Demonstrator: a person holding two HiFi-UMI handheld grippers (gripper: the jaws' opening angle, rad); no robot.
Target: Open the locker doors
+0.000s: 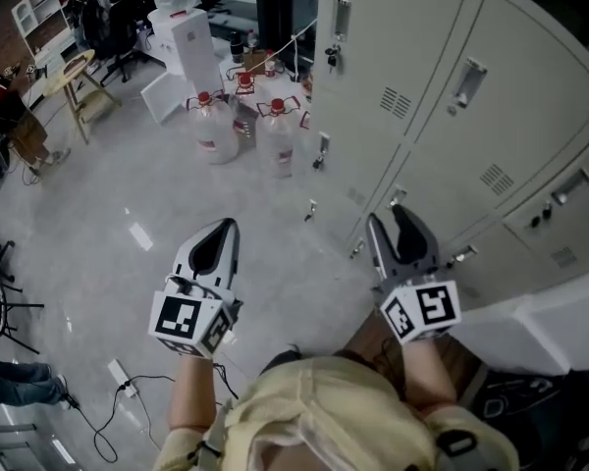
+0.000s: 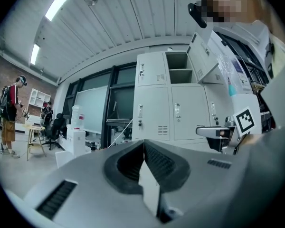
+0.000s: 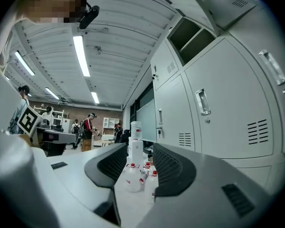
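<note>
The left gripper [image 1: 224,226] is showing at lower centre-left of the head view, over the grey floor [image 1: 128,184]. In the left gripper view its jaws are lying fully together with nothing between them. The right gripper [image 1: 388,216] is showing at lower centre-right, just in front of the bottom row of the lockers [image 1: 412,37], which are filling the upper right of that view. Its jaws are standing moderately apart and gripping nothing. Through the gap, the right gripper view is showing only distant water bottles [image 3: 133,178].

The doors [image 1: 530,116] nearest the right gripper are standing closed, each carrying a recessed handle [image 1: 468,81]. Keys [image 1: 331,59] are hanging from several locks. One upper door [image 2: 203,61] is standing swung out at top centre-right of the left gripper view, exposing a compartment with a shelf.

In the head view the red-capped water bottles are standing on the floor at upper centre, against the left end of the lockers. A water dispenser [image 1: 182,37] is standing behind them. A wooden stool [image 1: 79,81] is standing at upper left, and a power strip [image 1: 120,374] with its cable is lying at lower left. A white surface [image 1: 540,327] is projecting at lower right, beside the right gripper.
</note>
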